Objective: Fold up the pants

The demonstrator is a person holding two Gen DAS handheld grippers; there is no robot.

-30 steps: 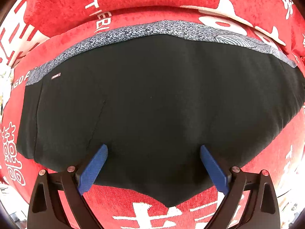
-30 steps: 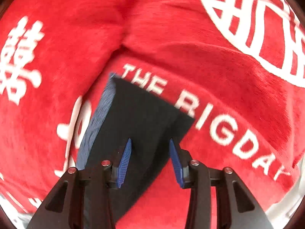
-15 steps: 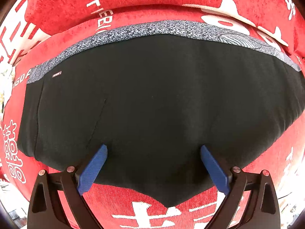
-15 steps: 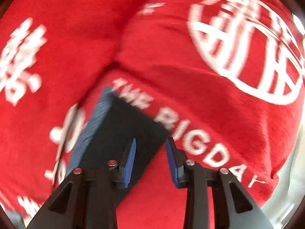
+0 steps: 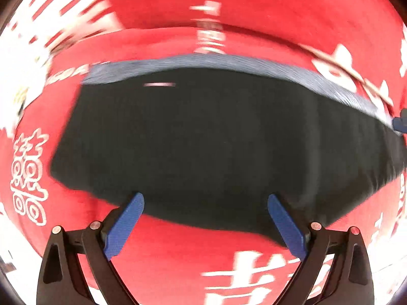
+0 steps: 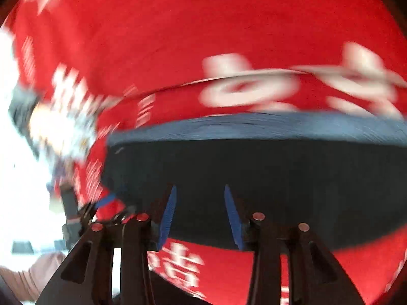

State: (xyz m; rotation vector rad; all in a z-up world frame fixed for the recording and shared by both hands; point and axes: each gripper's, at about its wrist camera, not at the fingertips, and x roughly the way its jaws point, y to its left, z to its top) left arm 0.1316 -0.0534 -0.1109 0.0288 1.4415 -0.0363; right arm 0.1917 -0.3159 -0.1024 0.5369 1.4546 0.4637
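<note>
While both views smear with motion blur, the scene reads as follows, left to right.

Left gripper (image 5: 205, 204): spread wide, blue pads at the near edge of the black cloth and holding nothing.

Pants (image 5: 216, 139): a black folded bundle lying flat on the red blanket (image 5: 178, 254), with its grey patterned waistband (image 5: 229, 59) along the far edge.

Right gripper (image 6: 199, 195): set to a narrow gap, nothing visibly pinched, its pads over the near edge of the pants (image 6: 254, 172).

Risk, left side: in my judgement a grab this wide may pinch only the top layer, so the fold peels open when lifted.

Risk, right side: the narrow gap could snag the blanket pile along with the cloth and drag the bundle askew.

Risk, both: uneven lifting would probably twist the fold.

Hidden: the layers beneath the top surface cannot be seen, and the bundle's right end is cut off in both views.

Hard to make out: the blurred white clutter at the left of the right wrist view cannot be identified, nor whether either gripper's pads actually touch the fabric.
</note>
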